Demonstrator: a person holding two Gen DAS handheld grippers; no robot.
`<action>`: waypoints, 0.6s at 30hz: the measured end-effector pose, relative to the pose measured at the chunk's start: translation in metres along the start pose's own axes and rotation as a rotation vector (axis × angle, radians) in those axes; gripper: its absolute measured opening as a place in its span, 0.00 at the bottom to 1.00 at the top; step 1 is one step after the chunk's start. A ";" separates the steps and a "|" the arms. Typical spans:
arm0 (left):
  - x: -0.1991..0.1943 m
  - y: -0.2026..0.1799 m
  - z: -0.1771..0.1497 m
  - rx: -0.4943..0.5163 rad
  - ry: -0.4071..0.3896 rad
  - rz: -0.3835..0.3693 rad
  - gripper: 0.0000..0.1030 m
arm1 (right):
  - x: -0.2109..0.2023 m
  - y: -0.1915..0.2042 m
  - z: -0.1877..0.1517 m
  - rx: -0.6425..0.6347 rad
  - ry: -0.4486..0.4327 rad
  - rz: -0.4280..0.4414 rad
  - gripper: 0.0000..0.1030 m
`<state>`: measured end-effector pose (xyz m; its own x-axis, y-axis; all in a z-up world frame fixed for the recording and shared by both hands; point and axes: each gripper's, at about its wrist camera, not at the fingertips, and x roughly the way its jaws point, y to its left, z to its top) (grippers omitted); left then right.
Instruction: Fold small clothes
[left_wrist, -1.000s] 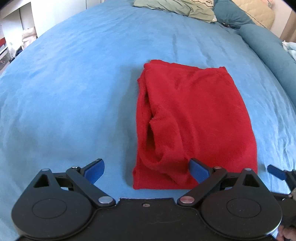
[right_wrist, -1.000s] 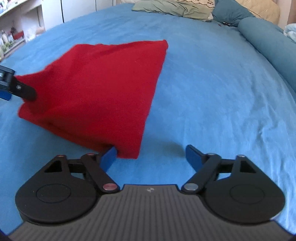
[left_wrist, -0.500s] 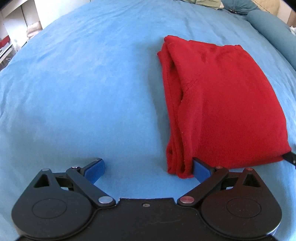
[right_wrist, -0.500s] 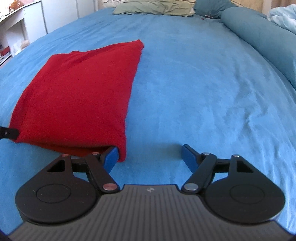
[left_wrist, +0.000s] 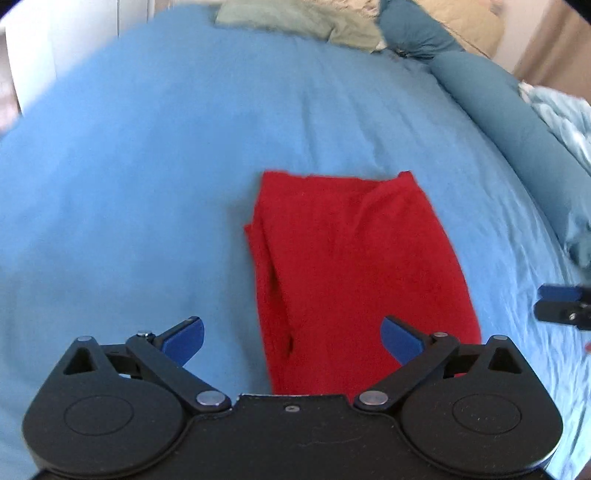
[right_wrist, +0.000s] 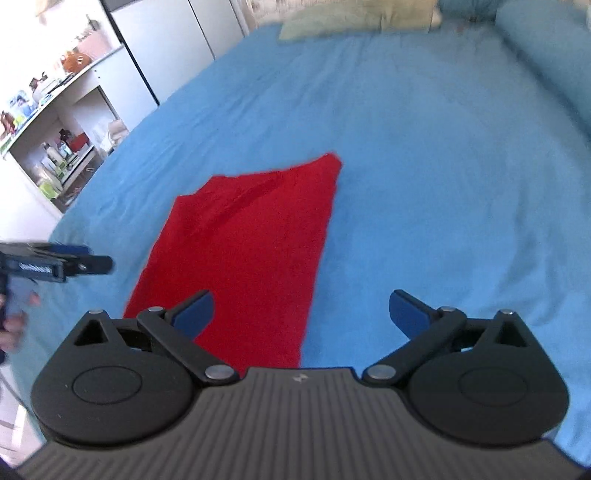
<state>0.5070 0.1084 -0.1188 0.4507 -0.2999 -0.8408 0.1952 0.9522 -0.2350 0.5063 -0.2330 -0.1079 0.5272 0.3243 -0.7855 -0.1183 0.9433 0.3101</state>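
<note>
A folded red fleece garment lies flat on the blue bed sheet, with layered edges along its left side. It also shows in the right wrist view. My left gripper is open and empty, raised above the garment's near end. My right gripper is open and empty, above the garment's near right edge. The right gripper's tip shows at the right edge of the left wrist view. The left gripper shows at the left of the right wrist view.
Pillows lie at the head of the bed. A long teal bolster runs along the right side. White shelves with small items and white cabinet doors stand left of the bed.
Both grippers have lifted up and back from the garment. The garment now lies flat on the bed, free of both grippers. Both views are blurred by motion.
</note>
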 end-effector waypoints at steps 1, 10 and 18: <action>0.010 0.003 -0.001 -0.020 0.016 -0.013 0.96 | 0.012 -0.004 0.004 0.025 0.016 0.021 1.00; 0.058 0.009 0.006 -0.064 0.055 -0.084 0.75 | 0.096 -0.009 0.008 0.123 0.081 0.069 0.97; 0.067 0.002 0.009 -0.061 0.049 -0.097 0.56 | 0.108 -0.005 0.010 0.149 0.075 0.089 0.78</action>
<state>0.5458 0.0902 -0.1708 0.3886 -0.3889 -0.8353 0.1819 0.9211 -0.3442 0.5718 -0.2031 -0.1890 0.4550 0.4153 -0.7877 -0.0329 0.8918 0.4512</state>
